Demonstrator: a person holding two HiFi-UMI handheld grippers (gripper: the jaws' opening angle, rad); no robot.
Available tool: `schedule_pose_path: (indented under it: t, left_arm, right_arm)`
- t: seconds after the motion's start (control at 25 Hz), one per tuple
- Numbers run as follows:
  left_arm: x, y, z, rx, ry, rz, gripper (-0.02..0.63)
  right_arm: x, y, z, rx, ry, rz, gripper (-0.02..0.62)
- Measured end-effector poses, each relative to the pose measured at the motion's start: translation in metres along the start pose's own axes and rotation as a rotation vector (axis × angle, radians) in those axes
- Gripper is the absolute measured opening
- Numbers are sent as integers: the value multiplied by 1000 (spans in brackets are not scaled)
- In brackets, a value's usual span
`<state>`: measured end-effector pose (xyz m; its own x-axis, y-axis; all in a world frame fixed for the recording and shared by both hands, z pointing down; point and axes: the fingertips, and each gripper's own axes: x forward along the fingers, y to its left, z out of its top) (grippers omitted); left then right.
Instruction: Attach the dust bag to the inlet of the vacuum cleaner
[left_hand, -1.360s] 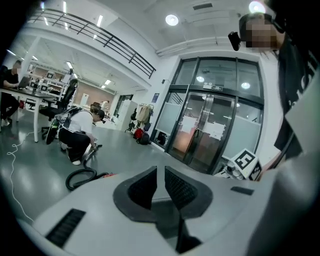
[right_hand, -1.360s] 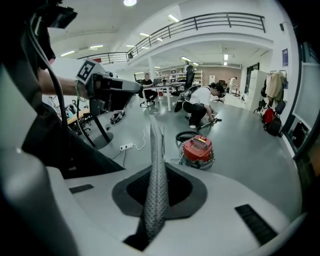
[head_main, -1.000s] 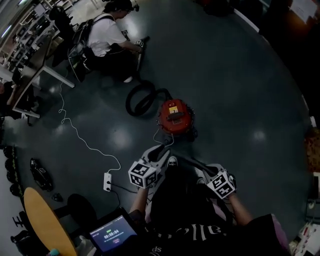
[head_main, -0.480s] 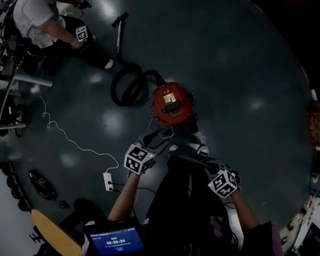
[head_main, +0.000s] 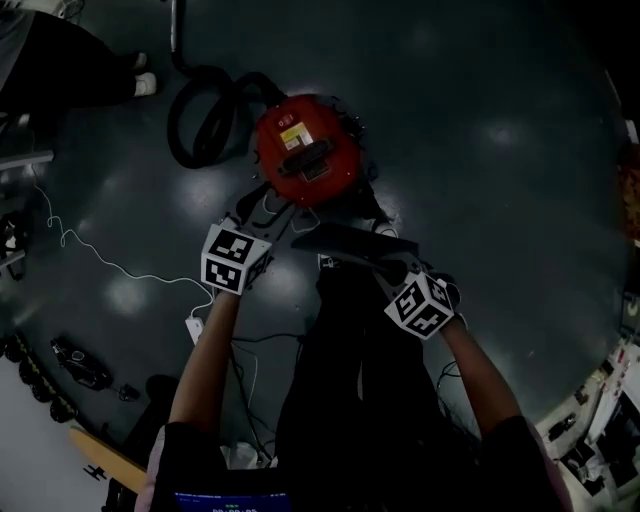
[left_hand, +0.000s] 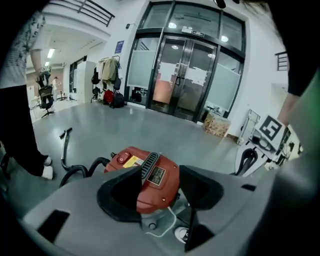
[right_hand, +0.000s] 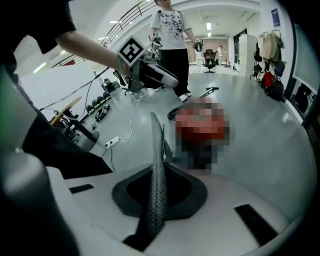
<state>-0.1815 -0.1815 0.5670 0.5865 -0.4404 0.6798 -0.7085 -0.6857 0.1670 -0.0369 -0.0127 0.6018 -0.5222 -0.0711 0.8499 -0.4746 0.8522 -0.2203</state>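
The red vacuum cleaner (head_main: 305, 150) stands on the dark floor, its black hose (head_main: 205, 110) coiled to its left. My left gripper (head_main: 262, 212) hangs just in front of it with its jaws wide open. In the left gripper view the vacuum cleaner (left_hand: 150, 175) shows beyond the open left gripper (left_hand: 157, 192), with nothing between the pads. My right gripper (head_main: 395, 265) is shut on the dark flat dust bag (head_main: 350, 242), which reaches toward the vacuum's near side. In the right gripper view the dust bag (right_hand: 157, 150) stands edge-on in the right gripper (right_hand: 159, 195).
A white power strip (head_main: 195, 325) with its cable lies on the floor to the left. Another person's shoe (head_main: 140, 85) is at the upper left, and that person (right_hand: 170, 30) stands beyond the hose. Glass doors (left_hand: 185, 80) close the room behind the vacuum.
Both grippers have come down and closer to the vacuum cleaner, which now looms larger and higher in the head view. The other person has slid almost out of that view.
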Motion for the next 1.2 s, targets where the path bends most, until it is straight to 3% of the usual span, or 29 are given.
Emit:
schedule_pose_path:
  t: [0.32, 0.48, 0.64, 1.0, 1.2]
  left_arm:
    - [103, 35, -29, 86, 151, 29, 222]
    - [129, 42, -40, 187, 235, 24, 222]
    - [143, 45, -50, 214, 277, 8, 192]
    - [148, 44, -52, 201, 271, -23, 187]
    - [148, 45, -53, 189, 239, -26, 189]
  right_arm:
    - [74, -33, -45, 13, 70, 75, 38]
    - [87, -58, -60, -1, 90, 71, 38]
    - [95, -83, -68, -31, 82, 37, 38]
    - [103, -132, -71, -110, 104, -34, 40]
    - [115, -145, -67, 17, 79, -24, 41]
